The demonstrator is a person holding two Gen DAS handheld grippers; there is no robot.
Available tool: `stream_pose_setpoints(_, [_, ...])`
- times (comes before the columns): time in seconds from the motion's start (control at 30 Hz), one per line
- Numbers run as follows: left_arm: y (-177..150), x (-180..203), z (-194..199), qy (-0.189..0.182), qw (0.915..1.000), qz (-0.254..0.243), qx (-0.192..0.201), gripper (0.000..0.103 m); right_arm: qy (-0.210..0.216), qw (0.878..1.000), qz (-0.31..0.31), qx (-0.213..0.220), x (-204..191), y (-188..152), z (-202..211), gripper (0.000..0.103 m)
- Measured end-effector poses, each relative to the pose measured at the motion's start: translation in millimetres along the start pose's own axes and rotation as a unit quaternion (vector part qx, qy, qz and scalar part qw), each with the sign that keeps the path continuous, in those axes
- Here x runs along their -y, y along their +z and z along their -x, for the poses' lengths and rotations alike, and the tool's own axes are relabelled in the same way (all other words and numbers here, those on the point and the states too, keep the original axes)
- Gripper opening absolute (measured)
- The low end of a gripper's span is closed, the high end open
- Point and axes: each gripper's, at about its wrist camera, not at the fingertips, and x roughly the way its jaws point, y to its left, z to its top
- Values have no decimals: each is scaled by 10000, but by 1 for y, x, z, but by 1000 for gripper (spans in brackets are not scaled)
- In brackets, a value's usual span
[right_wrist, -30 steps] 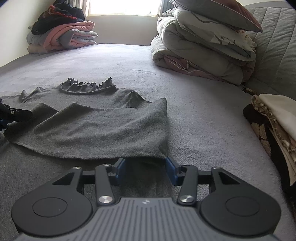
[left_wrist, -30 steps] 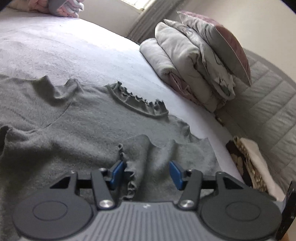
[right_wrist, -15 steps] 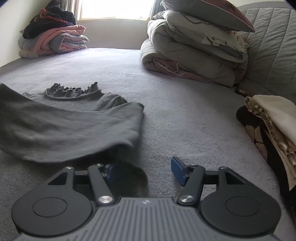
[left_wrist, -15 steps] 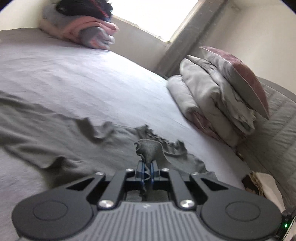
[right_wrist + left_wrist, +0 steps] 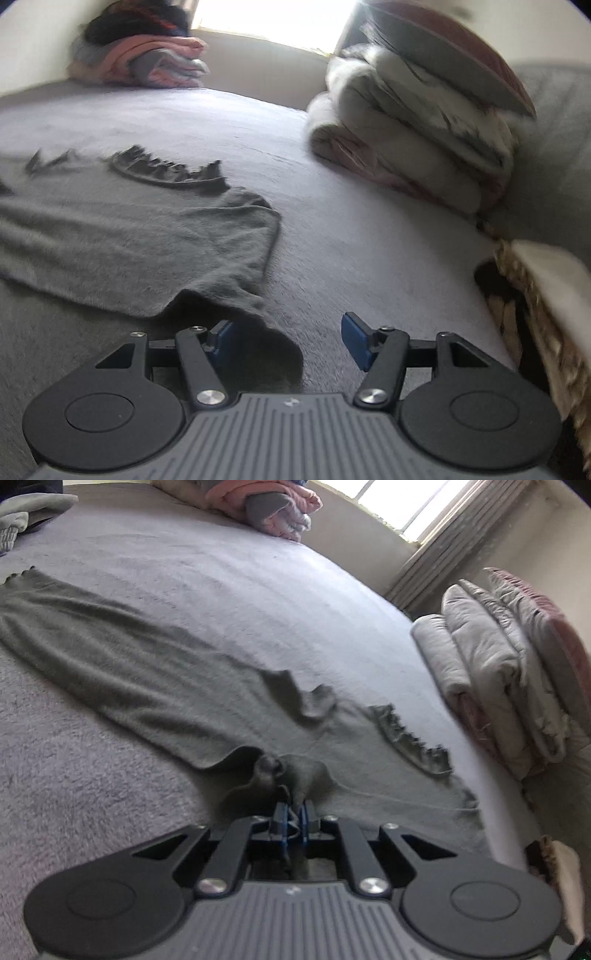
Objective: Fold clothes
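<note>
The bed [image 5: 229, 602] with its pale grey cover fills the ground ahead of both grippers; on it the grey top [image 5: 155, 679] lies spread flat, a soft, fuzzy knit of dark grey, stretching away to the left of the left gripper [image 5: 291, 812] as a long band, with a frilled edge at its far left end; its ruffled neckline [image 5: 410, 738] sits ahead and to the right of that gripper, a small rumple of fabric just left of it; in the right wrist view the same top [image 5: 147, 236] lies ahead and to the left of the right gripper [image 5: 286, 332], its near corner drooping toward the left finger, the picture blurred. The left gripper's blue pads are pressed together on a pinched-up bunch of the top's near edge, raised into a small peak just ahead of the tips. The right gripper has lately been opening; its blue pads [image 5: 352, 332] stand well apart, and a dark fold of the top lies between them, gripped by neither.
</note>
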Motion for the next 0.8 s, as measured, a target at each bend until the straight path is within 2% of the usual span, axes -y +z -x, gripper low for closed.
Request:
stream_pose_setpoints(0.07, [-3,1,-2,80,9999,-66,17,7,-150,9990,395,137,-7,0,-1,56])
stream_pose_setpoints(0.13, [-5,3,1,140,9997,-162,75,7,-369,9977,558,110,-7,1,-4,34])
stream_pose_setpoints(0.33, [-9,5,13,216,9993,-251,160,7,-523,9975,468,-88,3,1,-8,32])
stream_pose_setpoints(0.5, [-13,3,8,290,9985,-457,-71,8,-576,9962,620,-197,1,-2,-11,32])
stream_pose_setpoints(0.63, [-13,8,11,401,9959,-805,6,15,-538,9952,784,-232,-2,-3,-9,36])
stream_pose_setpoints(0.73, [-11,11,20,629,9915,-1116,230,20,-415,9929,1030,-424,1,-1,-2,39])
stream_pose_setpoints(0.8, [-8,10,25,688,9901,-1181,333,24,-267,9938,938,-543,11,2,5,39])
